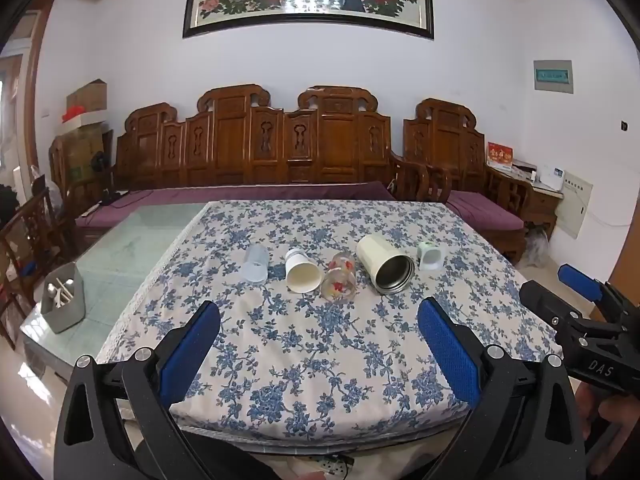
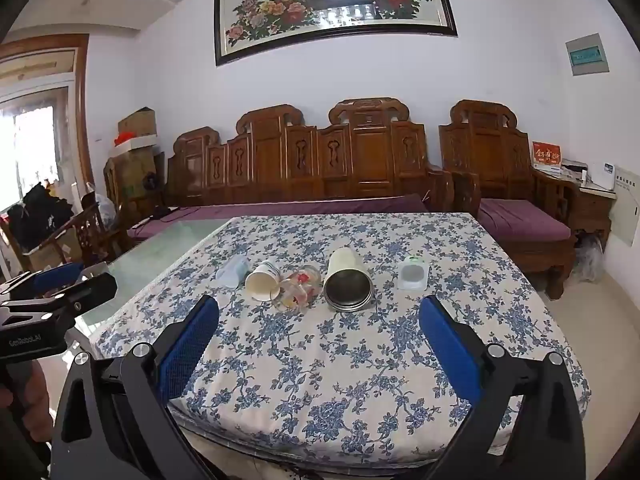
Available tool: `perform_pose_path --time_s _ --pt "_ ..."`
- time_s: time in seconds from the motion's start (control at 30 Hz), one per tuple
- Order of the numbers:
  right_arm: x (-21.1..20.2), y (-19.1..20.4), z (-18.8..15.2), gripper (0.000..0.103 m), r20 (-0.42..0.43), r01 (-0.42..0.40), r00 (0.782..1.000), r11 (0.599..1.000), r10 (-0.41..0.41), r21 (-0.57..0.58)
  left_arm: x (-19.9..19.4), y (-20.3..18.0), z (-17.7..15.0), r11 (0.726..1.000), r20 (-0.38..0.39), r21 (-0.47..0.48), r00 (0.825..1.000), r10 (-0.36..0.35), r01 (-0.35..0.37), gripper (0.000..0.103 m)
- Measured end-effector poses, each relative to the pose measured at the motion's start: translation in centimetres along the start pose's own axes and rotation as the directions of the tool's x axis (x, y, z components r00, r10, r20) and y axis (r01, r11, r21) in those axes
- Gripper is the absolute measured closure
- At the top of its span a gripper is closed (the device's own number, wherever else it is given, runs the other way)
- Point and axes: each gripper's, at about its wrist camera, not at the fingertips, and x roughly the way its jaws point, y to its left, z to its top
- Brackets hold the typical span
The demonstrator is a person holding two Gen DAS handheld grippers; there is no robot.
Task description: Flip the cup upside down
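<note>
Several cups lie on their sides in a row on the floral tablecloth point(image 1: 320, 352): a frosted blue cup point(image 1: 256, 263), a white paper cup point(image 1: 302, 272), a clear glass with red fish point(image 1: 340, 280), a cream steel-lined tumbler point(image 1: 386, 263) and a small pale green cup point(image 1: 430, 256). The right wrist view shows them too: blue cup point(image 2: 234, 271), paper cup point(image 2: 262, 281), glass point(image 2: 298, 288), tumbler point(image 2: 346, 280), green cup point(image 2: 413, 275). My left gripper point(image 1: 320, 344) is open and empty, short of the cups. My right gripper point(image 2: 320, 344) is open and empty, also short of them.
A grey holder with utensils point(image 1: 64, 298) stands on the bare glass tabletop point(image 1: 128, 240) at left. A carved wooden sofa point(image 1: 256, 148) with purple cushions runs behind the table. The right gripper shows at the right edge of the left wrist view point(image 1: 580, 312).
</note>
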Motion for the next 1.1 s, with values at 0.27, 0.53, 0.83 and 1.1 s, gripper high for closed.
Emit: perform_pose_path --time_s 0.27,0.53,0.83,1.1 --pt "-0.04 0.00 -0.11 0.002 0.015 -0.007 1.000 1.000 0.007 0.007 0.26 0.09 0.20 1.000 0.000 -0.004 1.000 0.004 -0.004 0.008" --pt "-0.03 -0.06 -0.14 0.002 0.014 -0.009 1.000 1.000 0.009 0.010 -0.40 0.15 0.50 1.000 0.015 -0.006 1.000 0.007 -0.007 0.008" --pt "0.03 0.05 -0.45 0.002 0.014 -0.011 1.000 1.000 0.010 0.011 -0.51 0.22 0.47 1.000 0.018 -0.006 1.000 0.006 -0.006 0.008" --pt "0.03 0.45 -0.49 0.002 0.013 -0.012 1.000 1.000 0.012 0.010 -0.54 0.26 0.42 1.000 0.019 -0.008 1.000 0.007 -0.007 0.008"
